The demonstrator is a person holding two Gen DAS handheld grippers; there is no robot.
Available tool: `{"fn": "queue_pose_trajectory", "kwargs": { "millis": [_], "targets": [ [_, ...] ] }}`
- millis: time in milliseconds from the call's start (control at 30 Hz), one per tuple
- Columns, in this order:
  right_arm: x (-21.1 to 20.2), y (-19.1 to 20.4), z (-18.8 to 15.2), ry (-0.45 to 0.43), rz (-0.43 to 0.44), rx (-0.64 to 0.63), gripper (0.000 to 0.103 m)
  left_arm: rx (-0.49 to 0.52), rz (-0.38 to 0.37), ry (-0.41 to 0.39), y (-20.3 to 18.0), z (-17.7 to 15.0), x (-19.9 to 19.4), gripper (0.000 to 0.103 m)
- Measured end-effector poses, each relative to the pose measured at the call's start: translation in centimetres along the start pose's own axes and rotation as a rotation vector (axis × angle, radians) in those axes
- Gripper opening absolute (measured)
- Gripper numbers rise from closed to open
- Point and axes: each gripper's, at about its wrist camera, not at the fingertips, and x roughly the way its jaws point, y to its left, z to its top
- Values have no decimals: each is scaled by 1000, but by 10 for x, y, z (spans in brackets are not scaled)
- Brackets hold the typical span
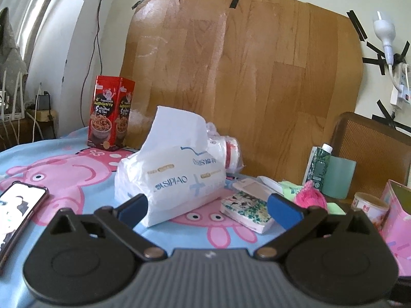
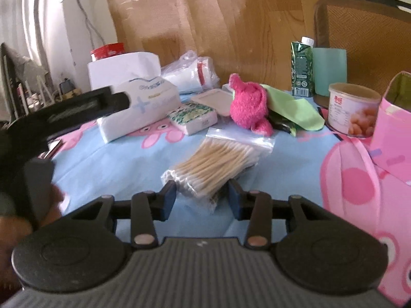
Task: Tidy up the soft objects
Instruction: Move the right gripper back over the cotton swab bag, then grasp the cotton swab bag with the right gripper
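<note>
Early stage: right claw (image 2: 202,197) pinches the clear zip bag of cotton swabs (image 2: 218,164). The left claw (image 1: 208,206) gapes wide, empty. White tissue pack (image 1: 174,179) and fuzzy pink toy (image 2: 248,105), at twelve o'clock, lie unsorted on the cartoon-print surface (image 2: 123,164).

left gripper (image 1: 208,206) wide open, nothing gripped; tissue pack (image 1: 169,177) sits just ahead between fingers, small patterned tissue pack (image 1: 246,211) right of it, phone (image 1: 18,205) at left on surface (image 1: 84,192)

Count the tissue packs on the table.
2: big white tissue pack at left, small patterned tissue pack just right of it. More may hide behind.
</note>
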Motion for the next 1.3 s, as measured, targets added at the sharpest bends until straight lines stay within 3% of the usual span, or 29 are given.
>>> {"fn": "queue_pose_trajectory", "kwargs": {
  "millis": [433,633,733,1300],
  "targets": [
    [-2,-7,-3,3,39,19,47,-28,-63,121,3,-1,14,103],
    [-2,-6,-3,3,39,15,48,-96,-149,264,13,-3,32,103],
    [-4,-6,-3,5,42,2,53,-149,-179,325,20,-5,40,103],
    [-11,-9,-8,-5,46,30,66,-143,-184,335,18,-5,40,103]
  ]
}}
